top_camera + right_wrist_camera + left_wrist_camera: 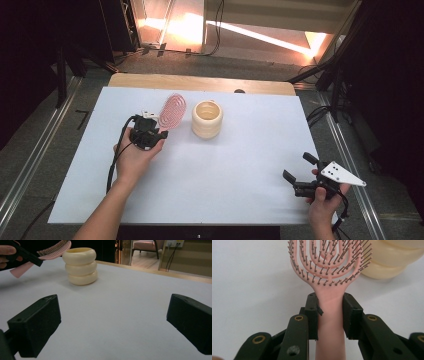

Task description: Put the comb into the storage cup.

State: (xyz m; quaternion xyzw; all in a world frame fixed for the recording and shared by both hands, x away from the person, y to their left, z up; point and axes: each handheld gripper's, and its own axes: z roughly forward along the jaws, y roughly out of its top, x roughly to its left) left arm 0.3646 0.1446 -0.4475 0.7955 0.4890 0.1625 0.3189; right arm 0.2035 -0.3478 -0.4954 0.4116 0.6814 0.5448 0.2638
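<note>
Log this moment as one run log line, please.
left gripper: shut on pink plastic hairbrush handle | brush head beside cream ribbed ceramic holder | right gripper: open, holding nothing, over white table

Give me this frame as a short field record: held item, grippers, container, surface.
held item: pink vented hairbrush, clamped by its handle, head raised off the table beside the holder
left gripper: shut on the hairbrush handle
right gripper: open, nothing between the jaws, near the table's right front edge
container: cream ribbed holder, upright, three stacked rings, open top
brush vs holder: head near the rim, not inside; contact cannot be told
surface: white table cover
</note>
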